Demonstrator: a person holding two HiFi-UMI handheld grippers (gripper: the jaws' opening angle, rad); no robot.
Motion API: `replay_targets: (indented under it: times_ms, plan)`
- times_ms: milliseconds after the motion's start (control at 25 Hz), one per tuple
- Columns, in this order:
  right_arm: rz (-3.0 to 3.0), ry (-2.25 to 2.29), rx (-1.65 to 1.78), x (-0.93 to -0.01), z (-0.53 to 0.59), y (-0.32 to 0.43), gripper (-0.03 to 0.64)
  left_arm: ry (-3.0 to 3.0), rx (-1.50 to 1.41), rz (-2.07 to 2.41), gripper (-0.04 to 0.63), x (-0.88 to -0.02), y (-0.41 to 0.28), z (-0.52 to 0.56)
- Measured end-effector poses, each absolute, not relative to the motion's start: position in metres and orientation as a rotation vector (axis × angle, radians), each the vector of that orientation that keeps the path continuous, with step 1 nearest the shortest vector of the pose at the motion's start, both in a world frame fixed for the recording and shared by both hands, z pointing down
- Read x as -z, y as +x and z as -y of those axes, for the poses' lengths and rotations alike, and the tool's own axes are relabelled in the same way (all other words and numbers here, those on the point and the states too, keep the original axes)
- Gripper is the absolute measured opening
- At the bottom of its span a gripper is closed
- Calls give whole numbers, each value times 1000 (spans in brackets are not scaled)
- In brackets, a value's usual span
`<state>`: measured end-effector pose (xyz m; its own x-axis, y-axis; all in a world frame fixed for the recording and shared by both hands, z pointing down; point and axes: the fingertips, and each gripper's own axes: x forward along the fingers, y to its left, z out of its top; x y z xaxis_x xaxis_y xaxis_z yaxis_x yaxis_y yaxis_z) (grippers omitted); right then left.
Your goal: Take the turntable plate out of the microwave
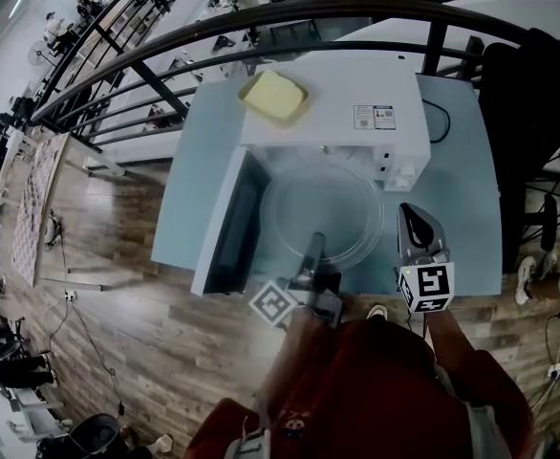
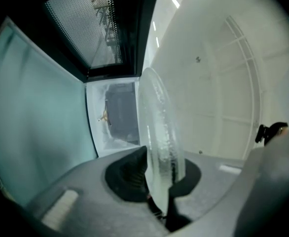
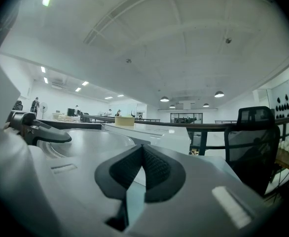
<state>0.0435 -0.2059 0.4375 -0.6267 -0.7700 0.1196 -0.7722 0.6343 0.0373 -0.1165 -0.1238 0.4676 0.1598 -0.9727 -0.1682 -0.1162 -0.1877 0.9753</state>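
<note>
Our left gripper (image 2: 160,168) is clamped on the rim of the glass plate (image 2: 159,127), and its own view shows the plate edge-on between the two dark pads, with the mesh of the microwave door (image 2: 92,26) above and the open oven mouth behind. Only the head view gives the whole picture: the round plate hangs level in front of the white microwave (image 1: 356,113), outside it and above the blue table (image 1: 189,189), with the door swung open to the left. Our right gripper (image 3: 141,154) has its jaws pressed together on nothing. Its view looks past the plate to a dark railing (image 3: 203,126), a black office chair (image 3: 250,132) and the ceiling lamps, none of which the left gripper view shows. A yellow block (image 1: 273,96) lies on top of the microwave. Beside it is a label (image 1: 374,117), but its print is too small to read.
</note>
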Motion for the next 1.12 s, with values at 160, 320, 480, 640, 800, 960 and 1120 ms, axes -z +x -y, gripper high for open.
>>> replay_targets:
  times_ms: [160,320,480,640,800,960,1120]
  plan:
    - [2724,1295,-26,-436,205,45,-2,1516,1156,1101,38,-464,-119,123]
    - [2724,1305,-22,-435,205,48,-2,1524,1163,1090,38,-460,-117,124]
    - [2723,1315,-24,-435,204,50,-2,1516,1164,1084,38,-461,-115,122]
    - [2723,1321,-18,-433,203,51,-2,1547,1162,1082,38,-456,-114,123]
    - [2723,1329,-28,-434,203,53,-2,1540,1167,1080,38,-456,-113,122]
    - [2723,1332,-49,-434,202,54,0,1535,1175,1079,38,-455,-114,122]
    - [2722,1332,-60,-435,203,56,0,1527,1175,1084,38,-455,-113,122]
